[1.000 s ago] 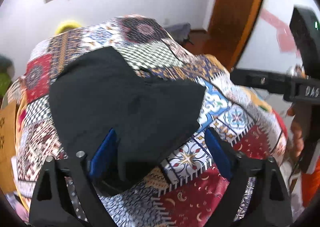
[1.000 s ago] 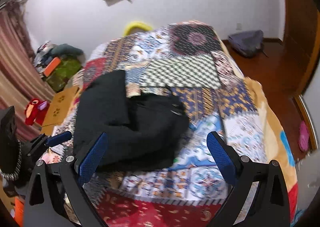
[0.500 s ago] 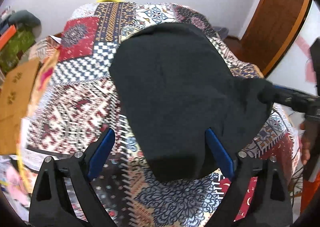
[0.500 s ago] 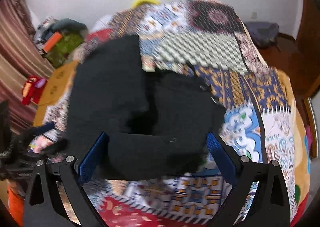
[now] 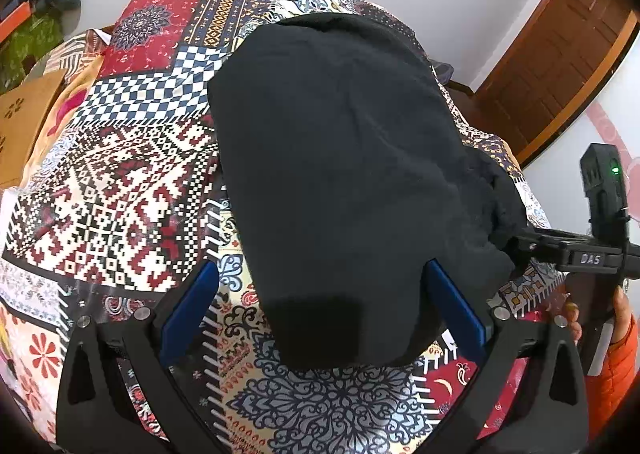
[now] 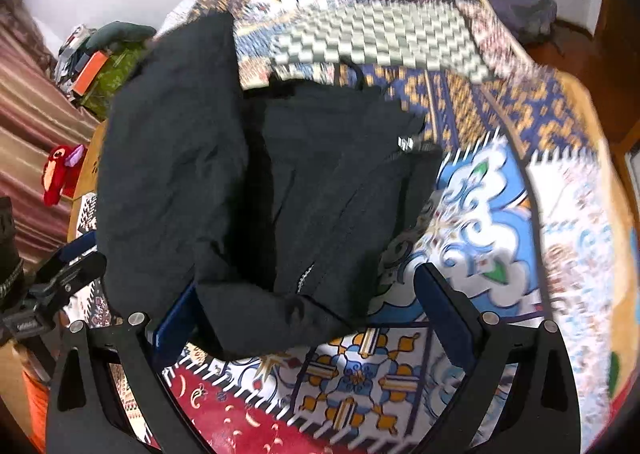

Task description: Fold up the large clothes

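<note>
A large black garment (image 5: 340,173) lies partly folded on a bed with a patchwork cover (image 5: 120,181). In the right wrist view the garment (image 6: 256,181) shows a zip and overlapping layers. My left gripper (image 5: 320,310) is open, its blue fingers (image 5: 188,306) on either side of the garment's near edge. My right gripper (image 6: 308,306) is open over the garment's near corner. The right gripper also shows in the left wrist view (image 5: 520,244) at the garment's right edge. The left gripper shows at the left in the right wrist view (image 6: 76,266).
A wooden door (image 5: 560,65) stands right of the bed. A cardboard box (image 5: 20,125) sits at the bed's left. Red toy (image 6: 60,173) and striped curtain (image 6: 28,125) are at left. A dark bag (image 6: 524,15) lies on the floor beyond the bed.
Both grippers have dropped closer to the garment's near edge. The left wrist view swung from the garment's side to face along it. The garment now fills more of both views.
</note>
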### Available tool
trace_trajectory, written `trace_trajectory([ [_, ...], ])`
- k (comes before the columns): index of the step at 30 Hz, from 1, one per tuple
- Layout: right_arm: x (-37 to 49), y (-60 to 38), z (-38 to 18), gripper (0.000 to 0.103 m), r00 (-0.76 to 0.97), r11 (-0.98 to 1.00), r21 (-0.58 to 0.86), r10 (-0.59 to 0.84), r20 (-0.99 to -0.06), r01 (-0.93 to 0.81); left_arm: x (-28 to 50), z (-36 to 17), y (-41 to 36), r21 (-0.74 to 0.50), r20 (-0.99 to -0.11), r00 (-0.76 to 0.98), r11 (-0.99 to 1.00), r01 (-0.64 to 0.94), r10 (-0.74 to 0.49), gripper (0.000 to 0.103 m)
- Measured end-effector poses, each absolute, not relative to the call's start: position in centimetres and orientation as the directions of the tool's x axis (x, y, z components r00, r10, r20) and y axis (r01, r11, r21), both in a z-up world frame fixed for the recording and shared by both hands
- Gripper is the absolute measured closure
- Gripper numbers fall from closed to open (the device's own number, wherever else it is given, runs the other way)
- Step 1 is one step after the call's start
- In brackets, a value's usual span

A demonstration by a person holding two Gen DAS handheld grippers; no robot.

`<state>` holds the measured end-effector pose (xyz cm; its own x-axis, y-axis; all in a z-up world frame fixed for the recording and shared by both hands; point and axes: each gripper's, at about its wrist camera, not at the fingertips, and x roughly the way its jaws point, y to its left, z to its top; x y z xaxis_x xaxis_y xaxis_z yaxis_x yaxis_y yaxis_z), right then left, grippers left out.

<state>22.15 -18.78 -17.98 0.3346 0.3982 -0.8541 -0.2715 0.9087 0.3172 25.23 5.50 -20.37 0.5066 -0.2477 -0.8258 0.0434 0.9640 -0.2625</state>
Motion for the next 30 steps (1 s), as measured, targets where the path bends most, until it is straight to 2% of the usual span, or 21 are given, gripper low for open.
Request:
trace_trajectory([
  [5,21.6,-20.0,-15.0,0.003,0.416,0.908,0.301,0.404,-0.815,-0.292,24.9,-18.4,6.6,-0.200,-0.821,0.543,0.980,0.009,-0.173,0.000],
  [8,22.6,-21.3,-14.6,0.002,0.442,0.906,0.333,0.418,-0.794,-0.261,25.1,-17.7,7.9,-0.243,-0.810,0.553,0.970,-0.013,-0.195,0.000],
  [14,25.3,-22.6,-17.9,0.003,0.333,0.875,0.449,0.483,-0.809,-0.180,26.3,-19.1,9.8,-0.422,-0.787,0.510,0.906,-0.033,-0.347,0.000],
  [22,28.4,-22.3,-22.1,0.004,0.187,0.832,0.541,0.555,-0.810,-0.127,28.8,-24.7,10.7,-0.651,-0.721,0.417,0.747,-0.133,-0.554,0.000],
  [30,29.9,-19.6,-23.3,0.009,0.158,0.840,0.511,0.538,-0.828,-0.180,31.0,-26.6,10.1,-0.716,-0.677,0.399,0.678,-0.163,-0.619,0.000],
])
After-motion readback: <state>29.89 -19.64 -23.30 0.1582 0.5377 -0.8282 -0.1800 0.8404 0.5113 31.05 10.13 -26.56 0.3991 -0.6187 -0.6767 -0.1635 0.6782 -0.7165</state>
